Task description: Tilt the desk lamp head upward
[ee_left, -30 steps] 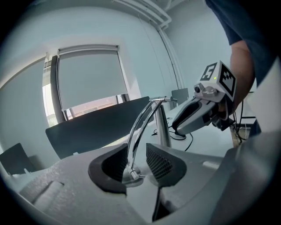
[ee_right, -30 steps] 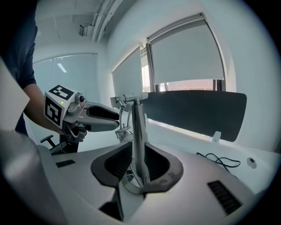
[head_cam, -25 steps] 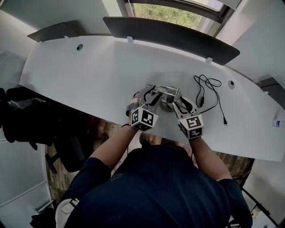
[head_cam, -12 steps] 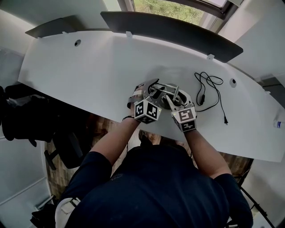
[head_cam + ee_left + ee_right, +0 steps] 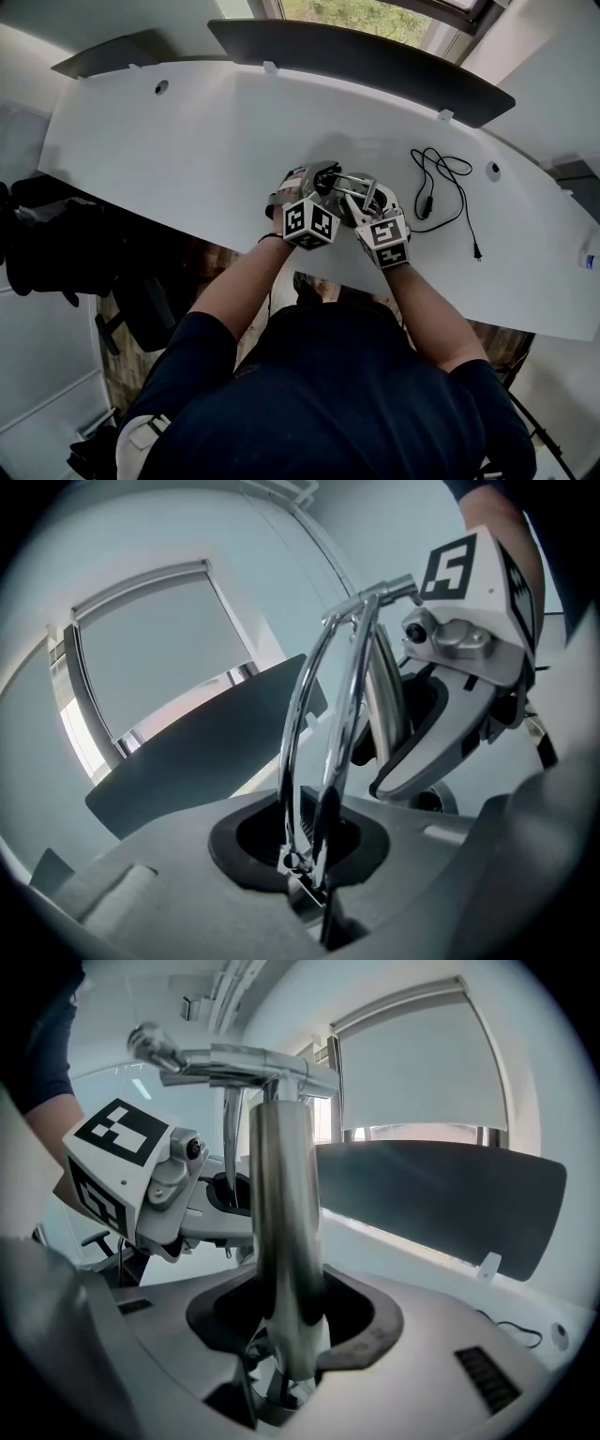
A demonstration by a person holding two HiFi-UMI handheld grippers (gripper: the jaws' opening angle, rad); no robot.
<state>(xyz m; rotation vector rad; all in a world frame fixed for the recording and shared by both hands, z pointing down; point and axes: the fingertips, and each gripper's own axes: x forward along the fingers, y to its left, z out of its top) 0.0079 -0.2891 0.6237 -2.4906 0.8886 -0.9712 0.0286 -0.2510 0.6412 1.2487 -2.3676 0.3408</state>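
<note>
A chrome desk lamp (image 5: 345,190) stands near the front edge of the white desk (image 5: 187,141). My left gripper (image 5: 322,187) is at its left side. In the left gripper view its jaws are closing on the lamp's two thin chrome rods (image 5: 323,696), which run up between them from the left gripper (image 5: 314,860). My right gripper (image 5: 364,202) is at the lamp's right side, its jaws closing round the thick chrome post (image 5: 286,1241); the right gripper (image 5: 291,1358) holds it low down. A crossbar (image 5: 234,1058) tops the post. The lamp head is hidden.
A black power cord (image 5: 441,192) lies coiled right of the lamp, its plug (image 5: 473,255) loose on the desk. A dark panel (image 5: 356,61) runs along the desk's back edge under the window. A dark chair (image 5: 56,244) stands left of the person.
Both grippers have moved forward onto the lamp and closer together. The left jaws, wide apart before, have come together on the thin rods.
</note>
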